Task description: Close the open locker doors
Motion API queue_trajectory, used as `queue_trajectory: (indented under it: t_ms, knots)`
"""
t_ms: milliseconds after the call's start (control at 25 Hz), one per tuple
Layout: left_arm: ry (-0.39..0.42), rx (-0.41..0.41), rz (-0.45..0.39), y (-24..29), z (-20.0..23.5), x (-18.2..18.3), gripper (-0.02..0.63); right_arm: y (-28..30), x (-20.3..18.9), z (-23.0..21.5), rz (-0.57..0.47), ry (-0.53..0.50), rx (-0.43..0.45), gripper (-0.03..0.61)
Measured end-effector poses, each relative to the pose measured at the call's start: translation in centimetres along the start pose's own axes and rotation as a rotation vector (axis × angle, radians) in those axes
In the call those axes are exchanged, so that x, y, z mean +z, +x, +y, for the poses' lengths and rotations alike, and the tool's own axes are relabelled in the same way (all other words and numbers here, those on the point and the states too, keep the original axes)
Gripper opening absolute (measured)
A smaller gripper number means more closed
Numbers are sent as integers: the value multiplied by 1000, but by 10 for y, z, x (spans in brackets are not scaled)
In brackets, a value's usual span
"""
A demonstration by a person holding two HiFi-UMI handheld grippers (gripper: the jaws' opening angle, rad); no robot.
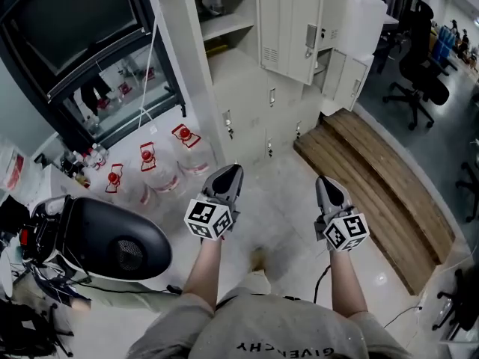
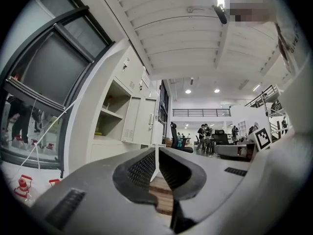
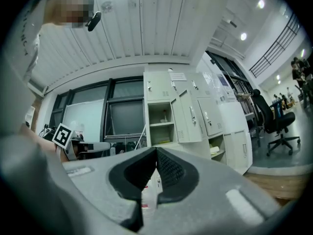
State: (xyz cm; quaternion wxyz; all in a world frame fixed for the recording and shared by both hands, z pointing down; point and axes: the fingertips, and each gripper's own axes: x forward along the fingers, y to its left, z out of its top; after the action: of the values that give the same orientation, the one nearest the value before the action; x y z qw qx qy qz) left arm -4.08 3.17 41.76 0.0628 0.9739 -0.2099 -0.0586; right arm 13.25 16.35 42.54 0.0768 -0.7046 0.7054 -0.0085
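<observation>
The cream locker bank (image 1: 254, 96) stands ahead of me at the top of the head view. An upper door (image 1: 288, 32) hangs open beside a shelved compartment (image 1: 224, 21). A lower door (image 1: 350, 79) at the right end is open too. My left gripper (image 1: 232, 170) and right gripper (image 1: 324, 180) are held side by side over the floor, well short of the lockers, both shut with nothing in them. In the right gripper view the upper door (image 3: 188, 115) and lower door (image 3: 243, 150) show beyond the closed jaws (image 3: 156, 152). In the left gripper view the open door (image 2: 141, 121) shows above the closed jaws (image 2: 156, 152).
Several large water bottles with red caps (image 1: 148, 159) stand on the floor at the left of the lockers. A wooden platform (image 1: 382, 185) runs along the right. A black office chair (image 1: 419, 73) stands at the back right. A dark rounded machine (image 1: 112, 245) sits near my left.
</observation>
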Motion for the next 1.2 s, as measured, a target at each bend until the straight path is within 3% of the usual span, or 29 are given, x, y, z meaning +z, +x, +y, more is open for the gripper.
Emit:
queue_trajectory:
  t_ms: [840, 1200]
  knots:
    - [0, -24, 24, 139, 138, -11, 18, 184, -32, -70, 33, 26, -37, 2]
    - [-21, -3, 13, 172, 160, -13, 18, 219, -27, -97, 37, 2, -40, 2]
